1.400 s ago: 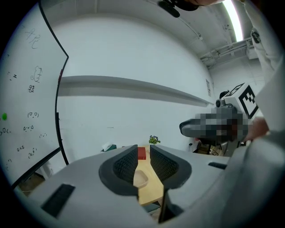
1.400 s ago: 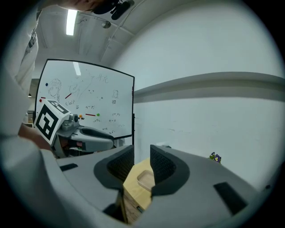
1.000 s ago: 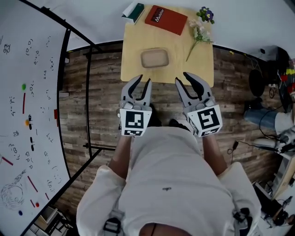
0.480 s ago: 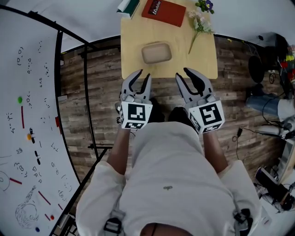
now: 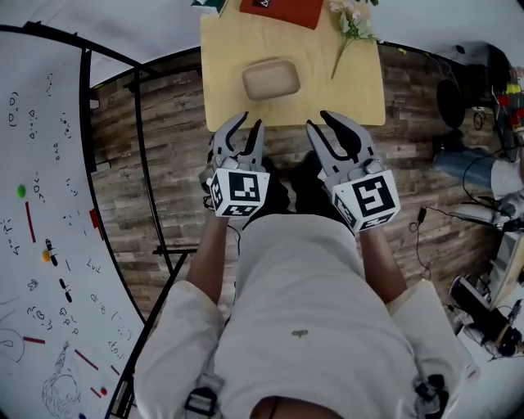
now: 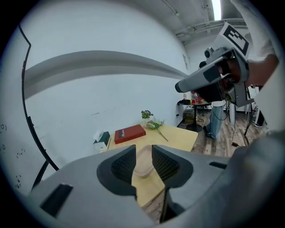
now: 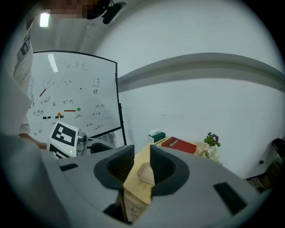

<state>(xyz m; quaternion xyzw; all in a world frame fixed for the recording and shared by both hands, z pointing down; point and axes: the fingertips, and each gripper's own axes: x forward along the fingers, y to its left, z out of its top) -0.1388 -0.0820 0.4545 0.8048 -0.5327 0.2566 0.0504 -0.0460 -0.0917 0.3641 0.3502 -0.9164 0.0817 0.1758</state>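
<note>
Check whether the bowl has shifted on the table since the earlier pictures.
No. The bowl lies at the same spot on the table, left of centre, between the near edge and the red book.

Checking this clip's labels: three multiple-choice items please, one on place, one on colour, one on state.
1. Where does the beige dish lie? A. on the wooden table B. on the floor C. on a chair
2. What colour is the book? A. blue B. red C. black
3. How are the left gripper and right gripper? A. shut on flowers B. shut, empty C. open, empty
Answers: 1 A, it rests mid-table; 2 B, its cover shows red; 3 C, each gripper view shows jaws apart, gripping nothing.
</note>
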